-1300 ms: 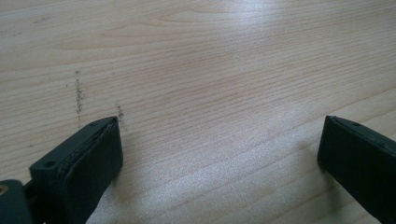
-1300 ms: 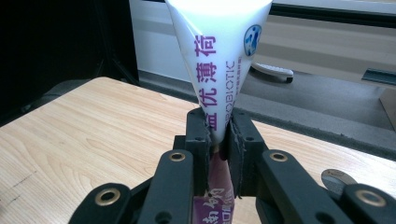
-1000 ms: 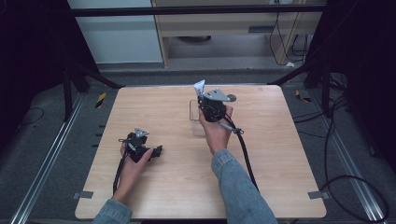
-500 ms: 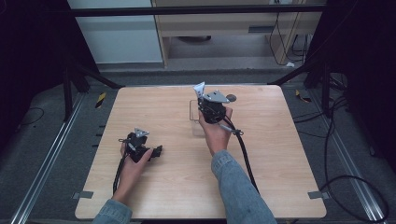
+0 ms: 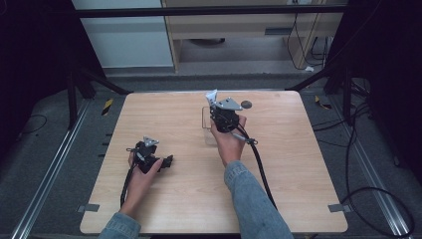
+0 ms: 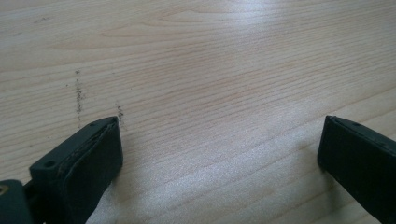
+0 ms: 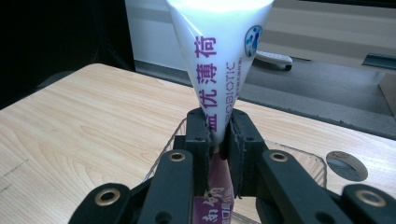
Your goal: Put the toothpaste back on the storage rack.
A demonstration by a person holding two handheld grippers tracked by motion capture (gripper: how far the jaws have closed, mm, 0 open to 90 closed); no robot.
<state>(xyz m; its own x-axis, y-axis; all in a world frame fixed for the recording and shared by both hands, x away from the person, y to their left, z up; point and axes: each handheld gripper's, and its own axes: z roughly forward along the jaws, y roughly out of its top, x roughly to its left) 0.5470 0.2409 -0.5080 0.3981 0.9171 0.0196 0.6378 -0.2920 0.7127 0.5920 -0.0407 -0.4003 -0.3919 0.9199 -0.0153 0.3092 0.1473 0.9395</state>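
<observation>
Pinching a white sachet (image 7: 219, 60), the right claw (image 7: 218, 140) held steady over what looked like a clear tray (image 5: 207, 125); left claw (image 6: 219, 154) rested released on the table (image 6: 210, 56).

On the pale wooden tabletop (image 5: 164, 209), the clear plastic tray (image 5: 207, 120) sits toward the far middle. The white toothpaste tube (image 7: 219, 70) stands above it, pinched between the right gripper's (image 7: 218, 140) jaws. The left gripper (image 5: 149, 157) lies nearer, well to the left.
</observation>
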